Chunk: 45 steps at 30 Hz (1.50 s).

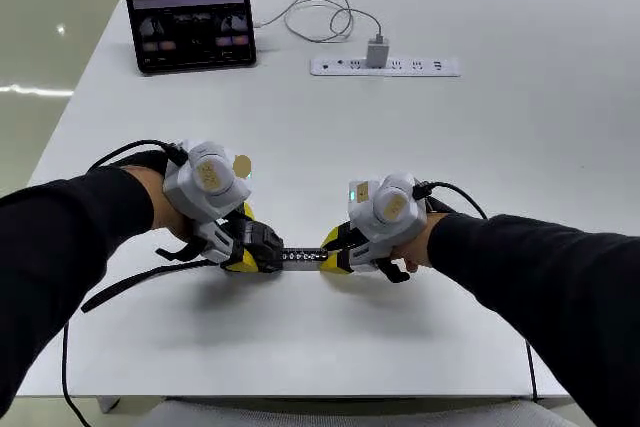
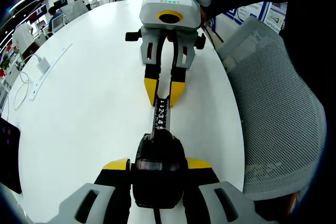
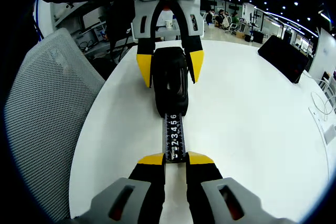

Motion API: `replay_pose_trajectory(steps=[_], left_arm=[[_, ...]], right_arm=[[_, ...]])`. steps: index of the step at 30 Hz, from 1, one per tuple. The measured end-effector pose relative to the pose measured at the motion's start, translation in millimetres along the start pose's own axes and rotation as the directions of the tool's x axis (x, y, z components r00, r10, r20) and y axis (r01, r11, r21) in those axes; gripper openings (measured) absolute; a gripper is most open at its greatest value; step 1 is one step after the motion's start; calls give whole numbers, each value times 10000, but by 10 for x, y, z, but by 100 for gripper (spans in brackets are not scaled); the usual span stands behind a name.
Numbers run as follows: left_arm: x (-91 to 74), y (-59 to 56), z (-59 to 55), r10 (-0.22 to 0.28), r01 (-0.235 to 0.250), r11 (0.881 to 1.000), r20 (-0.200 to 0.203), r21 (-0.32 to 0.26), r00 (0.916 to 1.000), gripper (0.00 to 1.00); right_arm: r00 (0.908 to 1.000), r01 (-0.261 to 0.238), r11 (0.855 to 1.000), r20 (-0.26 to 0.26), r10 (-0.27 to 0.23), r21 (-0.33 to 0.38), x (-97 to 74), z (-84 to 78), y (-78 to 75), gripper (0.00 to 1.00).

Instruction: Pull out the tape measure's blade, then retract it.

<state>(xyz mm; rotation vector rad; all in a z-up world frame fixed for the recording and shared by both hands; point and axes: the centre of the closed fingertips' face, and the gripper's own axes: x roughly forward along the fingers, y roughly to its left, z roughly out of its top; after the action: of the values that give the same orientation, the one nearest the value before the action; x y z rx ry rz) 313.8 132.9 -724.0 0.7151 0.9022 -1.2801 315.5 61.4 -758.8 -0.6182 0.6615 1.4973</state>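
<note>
Crosswise, tape measure case [image 2: 159, 174] clamped in left claw [image 2: 159, 164], blade [image 3: 174, 132] pointing right, pinched by right claw [image 3: 176, 159].

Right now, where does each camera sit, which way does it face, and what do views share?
Head view: on the headset, looking forward and down at the white table; black sleeves, left gripper and right gripper show.
Left gripper view: on the left gripper, looking along its jaws, shut on the black tape measure case, toward the right gripper.
Right gripper view: on the right gripper, facing back, jaws pinching the black numbered blade.
Shared: the gripper views face each other; both see case and blade.
</note>
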Motion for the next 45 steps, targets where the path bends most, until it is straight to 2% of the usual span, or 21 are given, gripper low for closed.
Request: replay_pose_trajectory(steps=[26, 45], left_arm=[[2, -7, 10, 29, -28, 9999, 62, -155, 10000, 34], [11, -11, 8, -1, 1, 10000, 48, -72, 10000, 34]], right_arm=[[9999, 48, 9993, -132, -43, 372, -203, -209, -31, 9], [9997, 151, 9989, -205, -142, 442, -274, -289, -1, 9]])
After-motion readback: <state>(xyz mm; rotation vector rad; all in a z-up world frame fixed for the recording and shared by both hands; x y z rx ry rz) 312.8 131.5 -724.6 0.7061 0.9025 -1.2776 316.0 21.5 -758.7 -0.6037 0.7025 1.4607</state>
